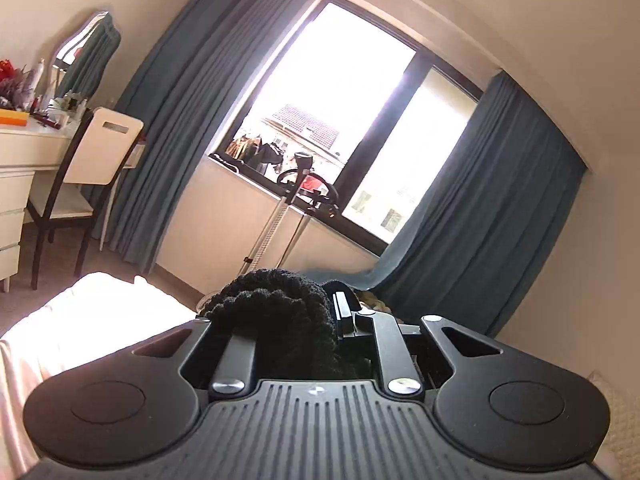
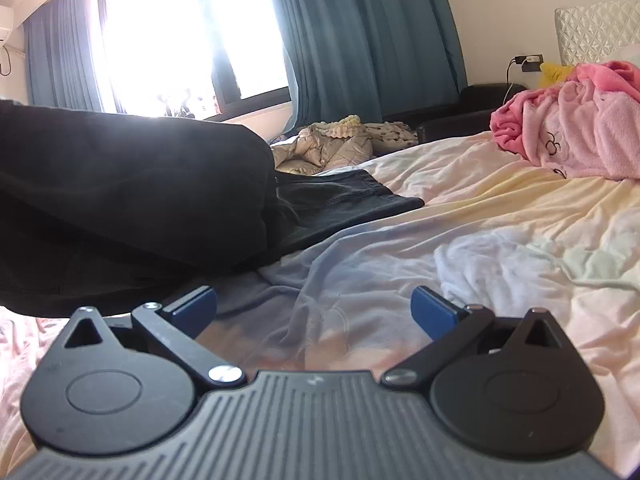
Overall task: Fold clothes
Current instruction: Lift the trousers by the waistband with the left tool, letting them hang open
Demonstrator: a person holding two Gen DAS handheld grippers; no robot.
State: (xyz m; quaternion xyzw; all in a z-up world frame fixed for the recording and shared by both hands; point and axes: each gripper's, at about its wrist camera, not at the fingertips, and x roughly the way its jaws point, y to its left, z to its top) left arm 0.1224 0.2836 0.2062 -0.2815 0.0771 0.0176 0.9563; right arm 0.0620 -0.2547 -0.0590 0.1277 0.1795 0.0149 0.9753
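My left gripper is shut on a bunched black knit garment and holds it raised, pointing toward the window; the fabric hides the fingertips. In the right wrist view the same black garment hangs and folds over at the left, with a dark denim piece lying flat on the bed beside it. My right gripper is open and empty, its blue pads wide apart, low over the pale bed sheet just right of the black garment.
A pink fleece heap lies at the bed's far right. A beige quilted jacket sits at the far edge. Blue curtains, a window, a garment steamer stand, a chair and a dresser stand beyond the bed.
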